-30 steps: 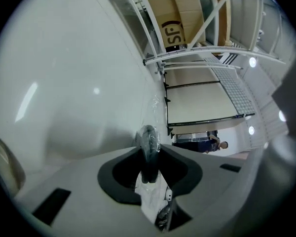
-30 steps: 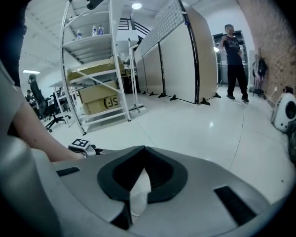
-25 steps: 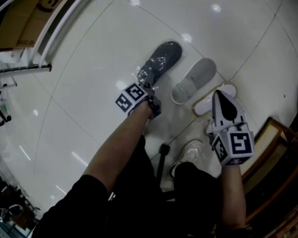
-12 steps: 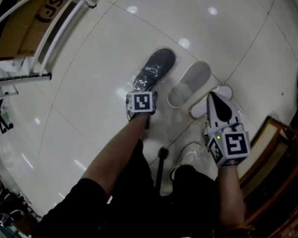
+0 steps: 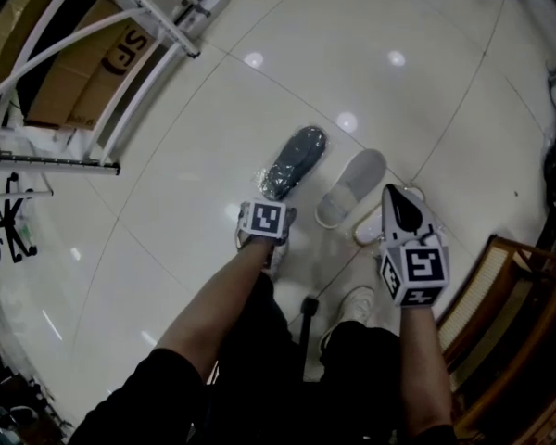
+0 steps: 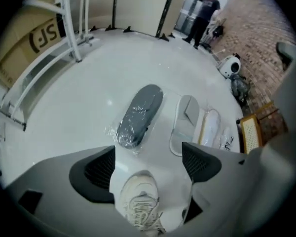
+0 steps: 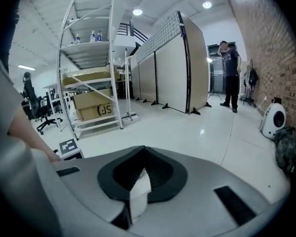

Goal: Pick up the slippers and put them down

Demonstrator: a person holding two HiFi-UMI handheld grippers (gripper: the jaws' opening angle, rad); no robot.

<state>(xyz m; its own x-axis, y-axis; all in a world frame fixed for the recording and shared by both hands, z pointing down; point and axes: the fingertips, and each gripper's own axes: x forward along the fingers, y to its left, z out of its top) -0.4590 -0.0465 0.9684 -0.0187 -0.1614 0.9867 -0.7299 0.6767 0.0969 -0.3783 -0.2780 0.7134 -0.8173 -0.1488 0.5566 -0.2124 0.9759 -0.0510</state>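
A dark slipper [image 5: 295, 160] [image 6: 139, 115] in clear plastic wrap lies flat on the white floor. Right of it lies a grey slipper [image 5: 352, 185] [image 6: 184, 125], then a white slipper [image 6: 210, 130] whose edge [image 5: 364, 233] shows beside my right gripper. My left gripper [image 5: 264, 232] [image 6: 150, 164] points straight down, short of the dark slipper's heel. It is open and holds nothing, with the person's white sneaker [image 6: 138, 206] under it. My right gripper [image 5: 396, 195] [image 7: 142, 174] hangs over the white slipper with its jaws together. A pale sliver shows between its pads.
A white metal rack [image 5: 120, 26] [image 7: 91, 63] holding a cardboard box [image 5: 93, 58] stands at the upper left. A wooden chair [image 5: 505, 290] is at the right. Partition panels [image 7: 175, 68], a standing person [image 7: 231, 73] and a white fan heater [image 7: 275, 120] are further off.
My left gripper has let go of the dark slipper's heel, rolled and drawn back toward the person. The slipper stays on the floor. My right gripper has risen slightly.
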